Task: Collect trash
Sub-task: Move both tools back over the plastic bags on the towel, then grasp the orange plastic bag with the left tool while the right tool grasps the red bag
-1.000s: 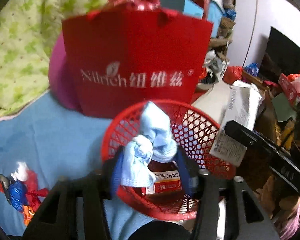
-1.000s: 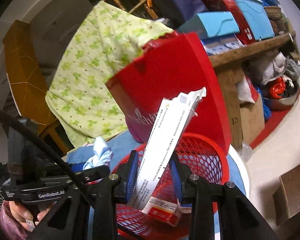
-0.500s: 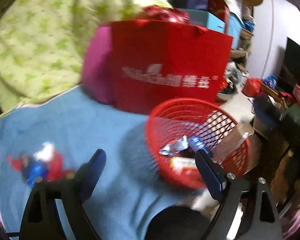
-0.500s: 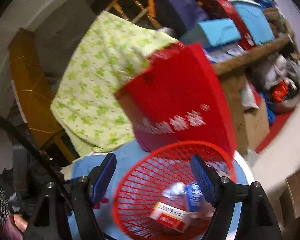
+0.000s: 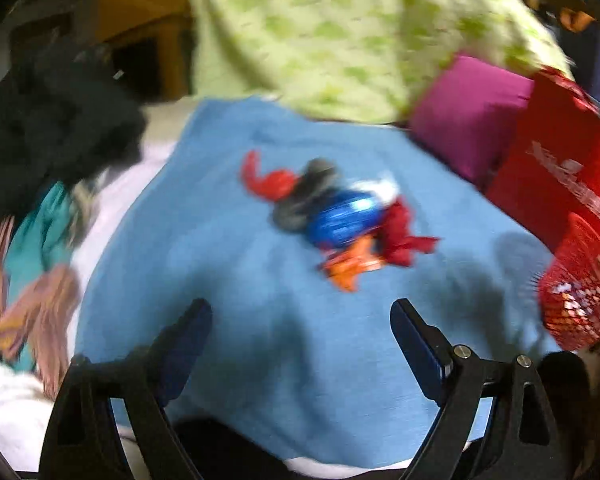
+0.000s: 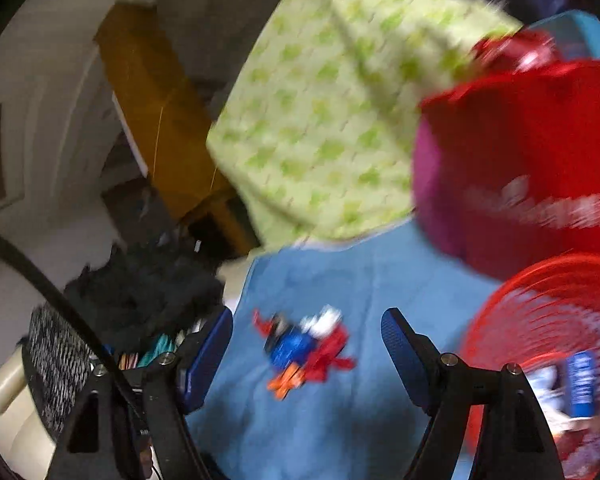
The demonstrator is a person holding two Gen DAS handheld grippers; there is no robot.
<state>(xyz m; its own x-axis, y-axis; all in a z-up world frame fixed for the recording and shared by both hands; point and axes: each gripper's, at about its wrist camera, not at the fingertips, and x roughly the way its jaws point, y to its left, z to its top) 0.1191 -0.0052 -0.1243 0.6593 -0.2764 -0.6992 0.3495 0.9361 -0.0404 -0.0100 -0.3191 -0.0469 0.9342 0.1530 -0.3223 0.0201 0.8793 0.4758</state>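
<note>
The trash pile [image 5: 336, 216] is crinkly red, blue, orange, grey and white bits on the blue cloth [image 5: 228, 280], at twelve o'clock from both grippers. The left gripper [image 5: 302, 320] and right gripper [image 6: 306, 332] are wide apart, holding nothing.

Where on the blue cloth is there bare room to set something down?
The blue cloth is bare between the wrapper pile and the clothes heap, and below the pile toward the camera. It is crowded at the right, by the red basket and red bag.

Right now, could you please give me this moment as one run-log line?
left hand-held gripper: open, empty | right hand-held gripper: open, empty | wrappers: on blue cloth | basket: holds trash
</note>
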